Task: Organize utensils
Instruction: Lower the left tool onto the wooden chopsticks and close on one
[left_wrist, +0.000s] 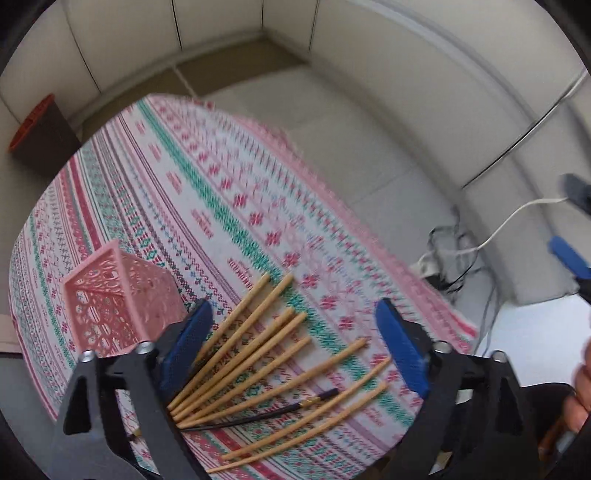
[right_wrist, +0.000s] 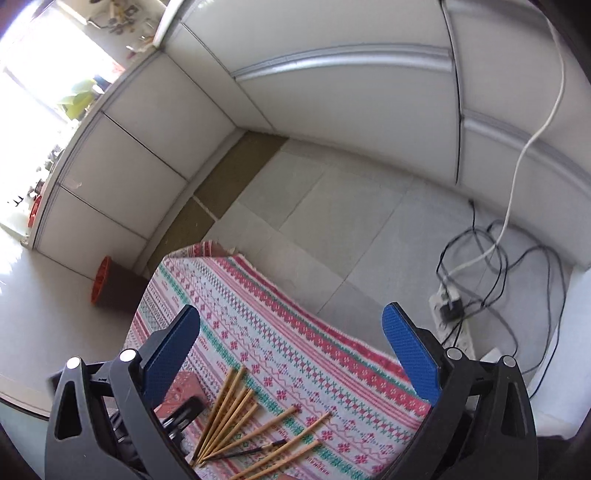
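just chopsticks (left_wrist: 258, 354) beside basket (left_wrist: 114, 299)

Both wrist views look down, sharing the chopsticks (left_wrist: 258, 354).

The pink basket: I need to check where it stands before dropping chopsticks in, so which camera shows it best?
The left wrist view. There the pink basket shows nearly whole, standing on the patterned cloth left of the wooden chopsticks. In the right wrist view only a small pink patch shows behind the gripper's left finger.
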